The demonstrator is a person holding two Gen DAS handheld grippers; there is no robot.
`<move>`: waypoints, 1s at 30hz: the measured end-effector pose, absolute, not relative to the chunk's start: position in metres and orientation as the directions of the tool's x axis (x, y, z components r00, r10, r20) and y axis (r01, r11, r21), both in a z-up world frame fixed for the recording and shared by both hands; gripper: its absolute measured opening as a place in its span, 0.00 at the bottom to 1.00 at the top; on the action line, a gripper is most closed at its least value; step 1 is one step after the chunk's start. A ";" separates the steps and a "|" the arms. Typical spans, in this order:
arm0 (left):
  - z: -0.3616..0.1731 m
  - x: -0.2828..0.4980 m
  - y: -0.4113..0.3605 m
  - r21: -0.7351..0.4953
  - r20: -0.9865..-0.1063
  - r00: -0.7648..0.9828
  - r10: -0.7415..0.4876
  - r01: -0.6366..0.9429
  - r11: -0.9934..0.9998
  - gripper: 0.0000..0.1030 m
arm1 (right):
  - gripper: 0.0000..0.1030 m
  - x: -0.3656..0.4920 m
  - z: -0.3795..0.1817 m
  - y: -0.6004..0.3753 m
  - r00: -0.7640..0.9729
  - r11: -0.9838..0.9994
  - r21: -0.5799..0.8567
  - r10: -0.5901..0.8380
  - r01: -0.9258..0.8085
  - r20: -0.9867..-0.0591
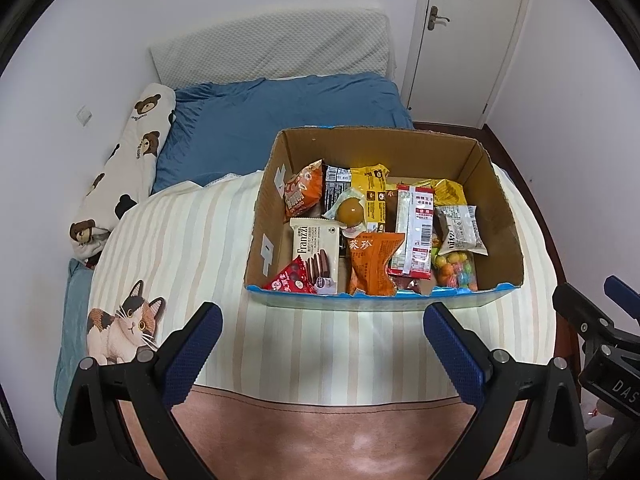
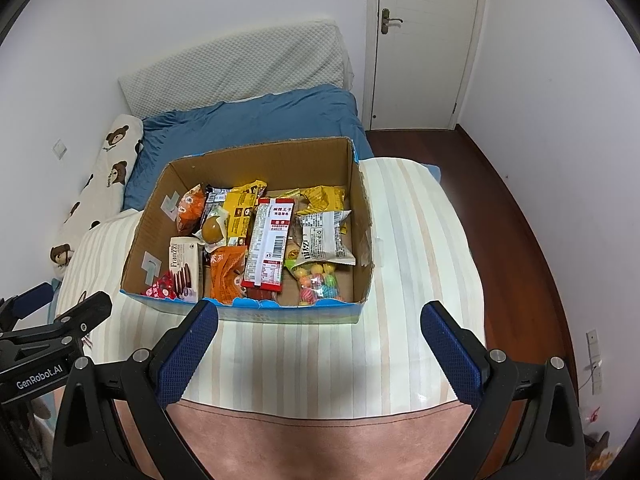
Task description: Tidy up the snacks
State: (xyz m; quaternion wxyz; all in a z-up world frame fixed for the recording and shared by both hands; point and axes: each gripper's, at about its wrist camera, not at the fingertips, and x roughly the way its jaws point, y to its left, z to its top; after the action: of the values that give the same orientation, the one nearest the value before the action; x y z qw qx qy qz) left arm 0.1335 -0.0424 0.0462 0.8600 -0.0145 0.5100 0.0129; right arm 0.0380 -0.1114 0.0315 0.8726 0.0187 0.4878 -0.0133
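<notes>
An open cardboard box (image 1: 500, 216) (image 2: 140, 248) stands on the striped blanket and holds several snack packs: a white Franzzi cookie pack (image 1: 312, 252) (image 2: 186, 268), an orange bag (image 1: 372, 264) (image 2: 226, 276), a long red-and-white pack (image 1: 416, 232) (image 2: 268, 248), a bag of coloured candies (image 1: 456, 268) (image 2: 316, 280), yellow packs (image 1: 372, 196) and an egg-shaped snack (image 1: 350, 210). My left gripper (image 1: 322, 320) is open and empty, just in front of the box. My right gripper (image 2: 320, 320) is open and empty, also in front of the box.
The box sits on a striped blanket (image 1: 192, 240) (image 2: 420, 260) with a cat print (image 1: 124, 324), over a blue sheet (image 1: 280, 120). A bear-print pillow (image 1: 128, 160) lies on the left, a white door (image 2: 424, 40) behind, wooden floor (image 2: 520, 216) on the right.
</notes>
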 end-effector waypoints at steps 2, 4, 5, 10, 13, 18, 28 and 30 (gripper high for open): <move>0.047 0.133 -0.043 -0.011 -0.877 0.480 0.008 -0.036 0.999 1.00 | 1.00 0.038 0.031 -0.112 0.522 0.999 0.024 -0.001 0.041 -0.853; 0.047 0.132 -0.044 -0.007 -0.876 0.482 0.012 -0.037 0.999 1.00 | 1.00 0.038 0.033 -0.111 0.522 0.999 0.031 0.007 0.037 -0.853; 0.047 0.132 -0.044 -0.007 -0.876 0.482 0.012 -0.038 0.999 1.00 | 1.00 0.037 0.034 -0.111 0.522 0.999 0.032 0.009 0.036 -0.853; 0.051 0.128 -0.045 -0.010 -0.872 0.490 0.011 -0.041 0.999 1.00 | 1.00 0.036 0.041 -0.109 0.531 0.999 0.039 0.018 0.029 -0.847; 0.054 0.126 -0.045 -0.009 -0.866 0.499 0.013 -0.041 0.999 1.00 | 1.00 0.035 0.045 -0.108 0.535 0.999 0.042 0.022 0.026 -0.845; 0.059 0.125 -0.046 -0.010 -0.861 0.508 0.013 -0.043 0.999 1.00 | 1.00 0.031 0.049 -0.107 0.542 0.999 0.045 0.024 0.025 -0.840; 0.061 0.123 -0.046 -0.011 -0.860 0.510 0.012 -0.041 0.999 1.00 | 1.00 0.028 0.053 -0.108 0.546 0.998 0.058 0.032 0.030 -0.837; 0.062 0.123 -0.046 -0.009 -0.859 0.512 0.013 -0.041 0.999 1.00 | 1.00 0.028 0.053 -0.109 0.547 0.998 0.060 0.033 0.031 -0.837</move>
State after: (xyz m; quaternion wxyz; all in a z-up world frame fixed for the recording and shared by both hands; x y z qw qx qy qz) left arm 0.1232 -0.0464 0.0616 0.8692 -0.0141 0.4939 0.0155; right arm 0.0279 -0.1089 0.0533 0.8788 0.0336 0.4761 0.0006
